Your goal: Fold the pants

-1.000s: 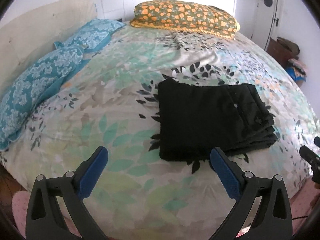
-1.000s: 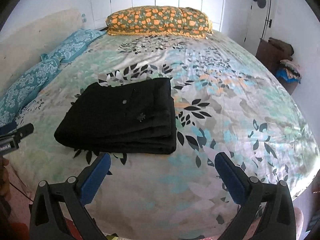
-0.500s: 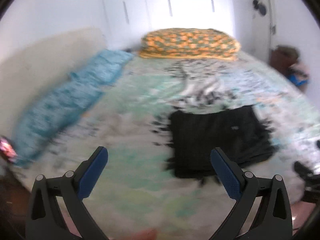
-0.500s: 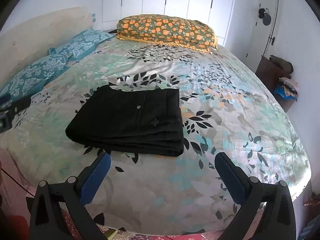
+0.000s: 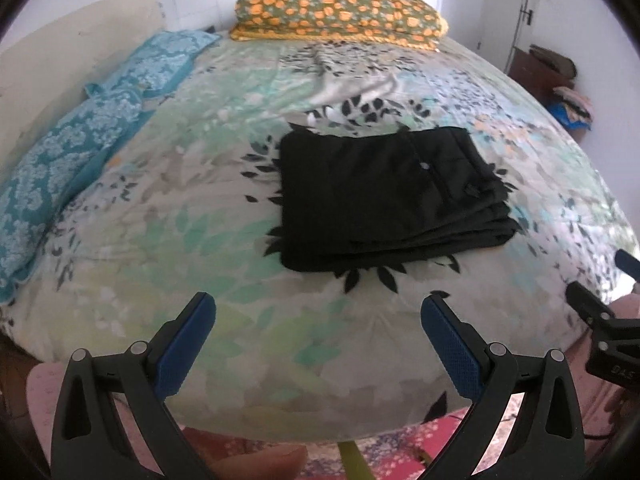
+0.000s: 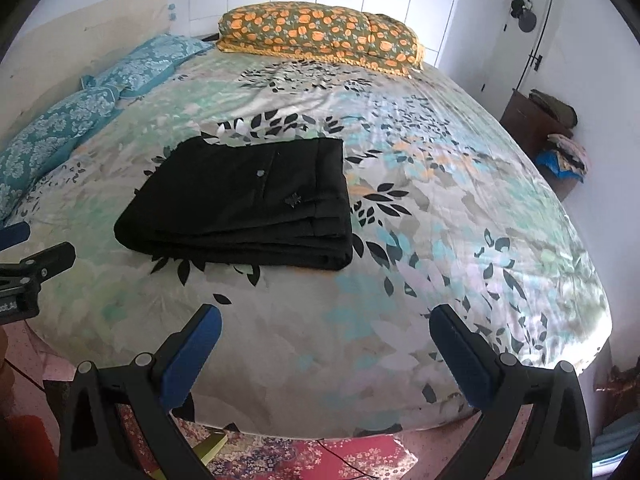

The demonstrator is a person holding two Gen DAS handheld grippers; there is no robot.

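Note:
Black pants (image 5: 384, 196) lie folded into a thick flat rectangle on the floral bedspread (image 5: 192, 208), a small button showing on top. The same pants (image 6: 248, 200) sit left of centre in the right wrist view. My left gripper (image 5: 318, 312) hangs open over the near edge of the bed, short of the pants and holding nothing. My right gripper (image 6: 326, 322) is also open and empty, near the bed's front edge, with the pants beyond its left finger. Each gripper's black frame shows at the edge of the other's view.
An orange-patterned pillow (image 6: 320, 36) lies at the far end of the bed and teal pillows (image 5: 80, 136) along the left side by a cream headboard. A dark cabinet (image 6: 532, 120) with piled clothes stands at the right wall. A red patterned rug (image 6: 340, 456) covers the floor below.
Both grippers have pulled back and lifted away from the bed, so its near edge and the floor now show. The left view swung and blurred, then steadied. The pants have not moved.

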